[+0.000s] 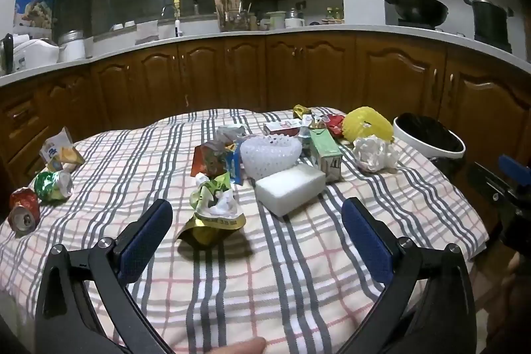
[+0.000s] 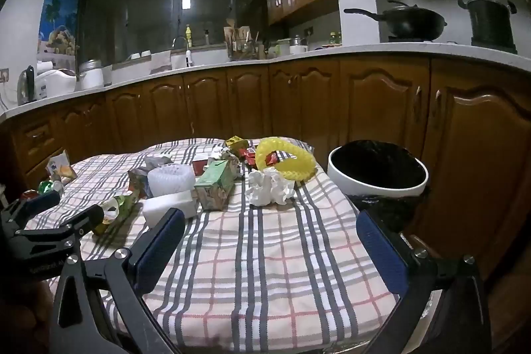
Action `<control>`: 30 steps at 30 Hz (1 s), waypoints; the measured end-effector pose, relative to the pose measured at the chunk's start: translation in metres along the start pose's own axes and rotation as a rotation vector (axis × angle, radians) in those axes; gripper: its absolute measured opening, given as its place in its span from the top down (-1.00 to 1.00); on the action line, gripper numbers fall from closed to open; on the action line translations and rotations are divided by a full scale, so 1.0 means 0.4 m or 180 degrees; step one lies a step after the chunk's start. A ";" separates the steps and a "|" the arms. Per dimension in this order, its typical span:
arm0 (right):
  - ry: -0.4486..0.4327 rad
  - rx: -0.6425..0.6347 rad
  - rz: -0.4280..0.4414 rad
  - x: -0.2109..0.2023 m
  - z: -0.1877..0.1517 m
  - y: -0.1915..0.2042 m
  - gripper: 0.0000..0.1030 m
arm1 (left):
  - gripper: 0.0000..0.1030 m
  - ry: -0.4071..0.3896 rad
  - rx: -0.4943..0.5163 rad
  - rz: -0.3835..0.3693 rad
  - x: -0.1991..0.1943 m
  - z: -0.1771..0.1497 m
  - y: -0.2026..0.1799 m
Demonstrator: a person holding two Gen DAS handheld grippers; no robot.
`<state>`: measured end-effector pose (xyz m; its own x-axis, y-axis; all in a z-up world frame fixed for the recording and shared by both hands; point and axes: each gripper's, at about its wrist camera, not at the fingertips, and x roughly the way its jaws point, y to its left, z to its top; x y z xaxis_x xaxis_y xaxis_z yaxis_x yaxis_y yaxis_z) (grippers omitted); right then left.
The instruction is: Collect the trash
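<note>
My left gripper (image 1: pixel 257 233) hangs with its jaws spread wide and nothing between them, the crumpled gold wrapper (image 1: pixel 212 218) lying at twelve o'clock just ahead. My right gripper (image 2: pixel 270 241) is equally wide and empty above the checked tablecloth (image 2: pixel 265 271). The crumpled white paper (image 2: pixel 268 190) sits at twelve, the black-lined bin (image 2: pixel 376 170) at two o'clock.

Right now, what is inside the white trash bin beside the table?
The white trash bin holds a black liner. Its inside looks only dark; no trash shows, but the bottom is hidden by the rim and shadow.
</note>
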<state>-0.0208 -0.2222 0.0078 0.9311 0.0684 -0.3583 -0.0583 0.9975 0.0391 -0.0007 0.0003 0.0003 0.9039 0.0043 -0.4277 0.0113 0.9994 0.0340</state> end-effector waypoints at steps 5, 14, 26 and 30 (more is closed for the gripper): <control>-0.0062 0.0018 0.0018 -0.008 -0.008 -0.001 -1.00 | -1.00 0.0060 0.0022 0.0013 0.005 0.001 -0.002; 0.0052 -0.0046 -0.0071 0.011 -0.007 0.006 -1.00 | -1.00 0.0098 -0.0039 -0.0029 0.015 -0.009 0.007; 0.0083 -0.0011 -0.0103 0.008 -0.008 -0.006 -1.00 | -1.00 0.0119 -0.0037 -0.0041 0.013 -0.010 0.008; 0.0096 -0.0006 -0.0113 0.008 -0.007 -0.009 -1.00 | -1.00 0.0116 -0.0031 -0.0047 0.014 -0.011 0.008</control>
<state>-0.0185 -0.2256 0.0040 0.9214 0.0333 -0.3873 -0.0260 0.9994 0.0241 0.0028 0.0038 -0.0059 0.8875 -0.0092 -0.4607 0.0201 0.9996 0.0188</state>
